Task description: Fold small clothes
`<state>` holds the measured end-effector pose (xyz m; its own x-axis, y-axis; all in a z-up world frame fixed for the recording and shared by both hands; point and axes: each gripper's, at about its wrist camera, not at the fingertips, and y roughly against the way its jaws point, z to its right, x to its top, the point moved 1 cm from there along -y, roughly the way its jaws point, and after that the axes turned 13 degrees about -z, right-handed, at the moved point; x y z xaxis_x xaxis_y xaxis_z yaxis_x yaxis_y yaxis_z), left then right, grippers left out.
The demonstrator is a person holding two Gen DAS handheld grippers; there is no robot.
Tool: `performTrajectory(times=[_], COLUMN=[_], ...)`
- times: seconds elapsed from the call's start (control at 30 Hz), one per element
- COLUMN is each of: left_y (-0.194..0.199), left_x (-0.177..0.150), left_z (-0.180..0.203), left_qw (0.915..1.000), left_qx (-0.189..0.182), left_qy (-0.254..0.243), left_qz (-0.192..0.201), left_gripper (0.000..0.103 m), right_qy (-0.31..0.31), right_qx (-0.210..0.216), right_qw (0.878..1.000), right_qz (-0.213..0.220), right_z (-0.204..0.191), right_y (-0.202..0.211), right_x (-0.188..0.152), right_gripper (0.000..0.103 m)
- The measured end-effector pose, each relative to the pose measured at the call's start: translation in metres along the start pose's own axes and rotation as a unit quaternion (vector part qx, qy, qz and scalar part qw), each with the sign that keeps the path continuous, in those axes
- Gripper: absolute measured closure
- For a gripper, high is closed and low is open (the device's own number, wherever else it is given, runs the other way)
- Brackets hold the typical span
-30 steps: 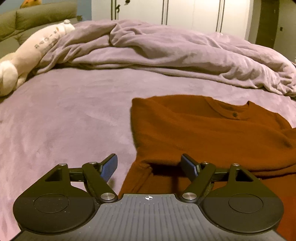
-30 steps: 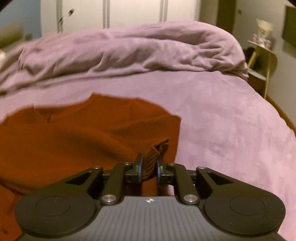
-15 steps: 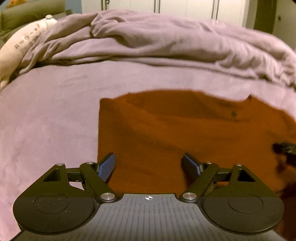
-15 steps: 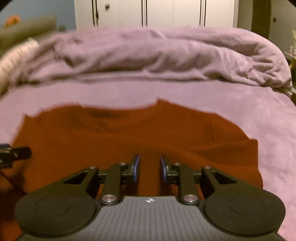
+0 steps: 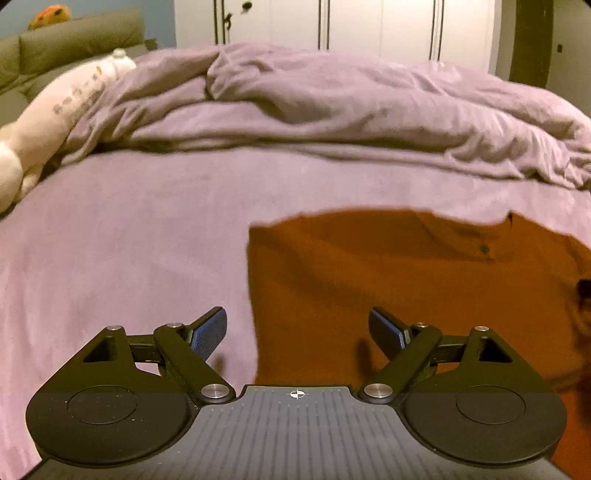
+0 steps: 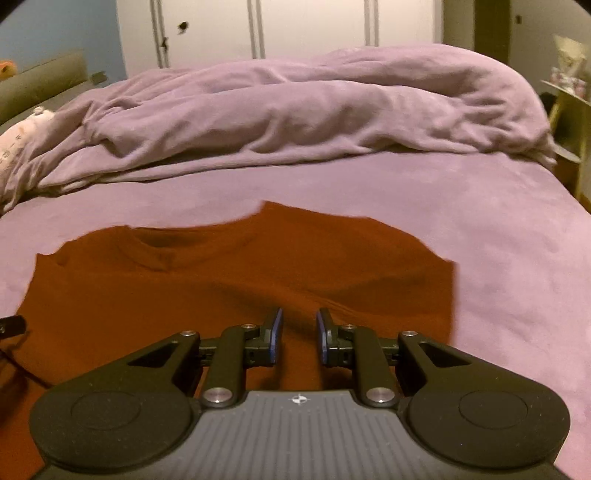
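A rust-orange sweater [image 5: 406, 277] lies flat on the lilac bed cover [image 5: 129, 258], collar towards the far side. My left gripper [image 5: 295, 321] hovers open over the sweater's left edge, one finger above the cover and the other above the cloth, nothing between them. In the right wrist view the sweater [image 6: 221, 280] fills the middle. My right gripper [image 6: 299, 317] hangs above its lower middle with a narrow gap; its jaws are closing and nothing is pinched between them. The tip of each gripper shows at the edge of the other's view.
A rumpled lilac duvet [image 5: 332, 110] is heaped across the far side of the bed. A cream plush toy [image 5: 55, 122] lies at the far left by a green headboard [image 5: 74, 48]. White wardrobe doors [image 5: 369, 26] stand behind. A small side table [image 6: 569, 110] is at the right.
The right gripper let go of the sleeve cuff it held and swung over the sweater's middle. The left gripper slid left to the sweater's edge. The sleeves no longer show.
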<state>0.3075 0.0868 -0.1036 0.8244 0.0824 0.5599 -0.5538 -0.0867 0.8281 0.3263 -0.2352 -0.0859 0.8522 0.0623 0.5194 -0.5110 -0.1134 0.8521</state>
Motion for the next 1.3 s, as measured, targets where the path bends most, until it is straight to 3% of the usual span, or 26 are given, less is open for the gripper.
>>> performTrajectory(times=[0.2, 0.3, 0.4, 0.5, 0.57, 0.7, 0.83, 0.93, 1.1, 1.2, 1.3], left_y=[-0.027, -0.054, -0.076, -0.093, -0.104, -0.111, -0.085, -0.047, 0.029, 0.062, 0.083], left_x=[0.056, 0.072, 0.074, 0.071, 0.069, 0.069, 0.06, 0.027, -0.055, -0.111, -0.159], left_z=[0.006, 0.01, 0.013, 0.017, 0.023, 0.033, 0.021, -0.001, -0.043, -0.063, -0.075], left_qw=[0.9998, 0.9979, 0.9974, 0.9969, 0.9972, 0.9978, 0.9978, 0.9963, 0.9934, 0.9901, 0.9834], left_qx=[-0.018, -0.046, -0.039, -0.035, -0.016, 0.022, -0.012, -0.042, -0.057, -0.051, -0.057], left_qy=[0.005, 0.018, 0.021, 0.012, -0.007, -0.027, -0.031, -0.055, -0.081, -0.082, -0.075], left_qz=[-0.007, -0.041, -0.056, -0.069, -0.073, -0.056, -0.057, -0.05, -0.059, -0.101, -0.156], left_gripper=[0.013, 0.014, 0.014, 0.014, 0.009, 0.001, 0.003, 0.003, 0.003, 0.003, 0.003], right_qy=[0.042, 0.048, 0.041, 0.045, 0.063, 0.073, 0.037, 0.038, 0.013, 0.005, -0.035], right_qx=[0.021, 0.043, 0.09, 0.129, 0.114, 0.095, 0.113, 0.136, 0.129, 0.08, 0.065], right_qw=[0.999, 0.998, 0.995, 0.99, 0.99, 0.992, 0.992, 0.99, 0.99, 0.993, 0.991], right_qz=[0.003, 0.006, 0.008, -0.026, -0.051, -0.035, -0.039, -0.03, -0.052, -0.092, -0.115], right_z=[-0.051, -0.075, -0.094, -0.112, -0.122, -0.128, -0.114, -0.084, -0.004, 0.038, 0.066], right_y=[-0.031, -0.046, -0.059, -0.082, -0.099, -0.107, -0.086, -0.045, 0.036, 0.08, 0.127], right_x=[0.034, 0.054, 0.072, 0.082, 0.08, 0.081, 0.072, 0.038, -0.069, -0.138, -0.192], right_gripper=[0.085, 0.085, 0.085, 0.085, 0.086, 0.088, 0.087, 0.086, 0.083, 0.081, 0.08])
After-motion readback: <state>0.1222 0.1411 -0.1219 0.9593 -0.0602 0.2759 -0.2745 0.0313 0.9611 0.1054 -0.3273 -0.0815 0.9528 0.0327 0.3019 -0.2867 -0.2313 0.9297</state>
